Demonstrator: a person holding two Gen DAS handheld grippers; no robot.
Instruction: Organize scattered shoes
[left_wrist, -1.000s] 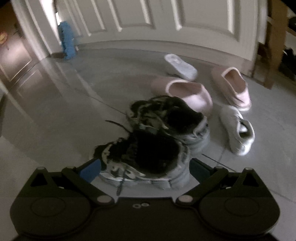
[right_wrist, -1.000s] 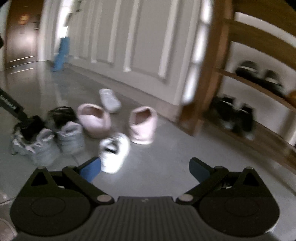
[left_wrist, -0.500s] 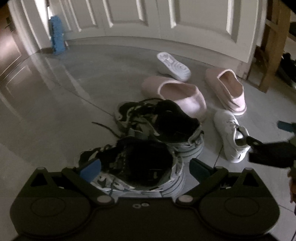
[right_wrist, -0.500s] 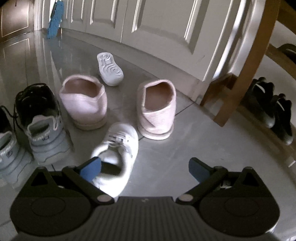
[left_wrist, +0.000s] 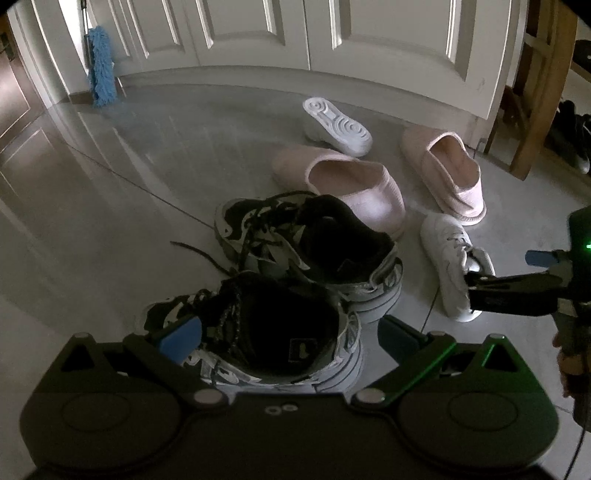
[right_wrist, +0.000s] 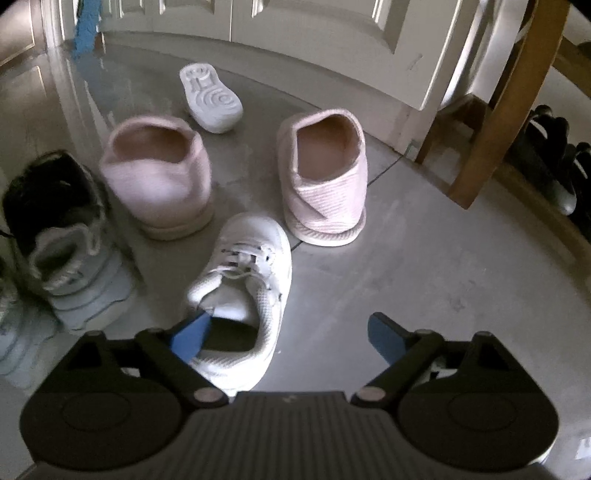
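The right gripper (right_wrist: 284, 336) is wide, and its jaws have just been closing a little; one blue pad sits inside the heel of the white shoe (right_wrist: 243, 280). The left gripper (left_wrist: 284, 334) is wide around a black shoe (left_wrist: 266, 328), not squeezing it. Past the white shoe stand two pink slippers (right_wrist: 325, 173), and its flipped mate (right_wrist: 212, 98) lies by the door (right_wrist: 332, 33).

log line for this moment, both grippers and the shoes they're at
left gripper: open, straddling black sneaker | right gripper: jaws closing, one finger inside white sneaker, not gripped yet
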